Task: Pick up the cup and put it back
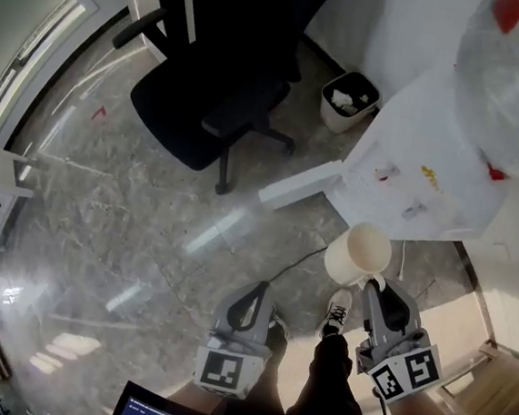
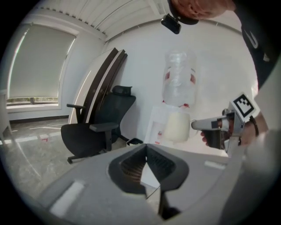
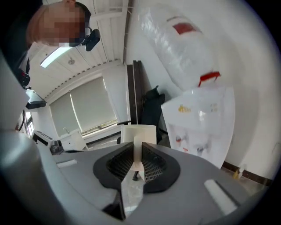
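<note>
Right fingers pinching cup, litter in bin

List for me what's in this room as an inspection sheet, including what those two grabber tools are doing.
Surface: glossy grey floor; no table seen.
Job's things: cup, held in the air before the water dispenser.
Clutter: trash bin with crumpled paper.
Grippers: right gripper shut on the cup's handle; left gripper shut, empty.
Cables: one dark cable on the floor.
Surroundings: black office chair, window blind.
</note>
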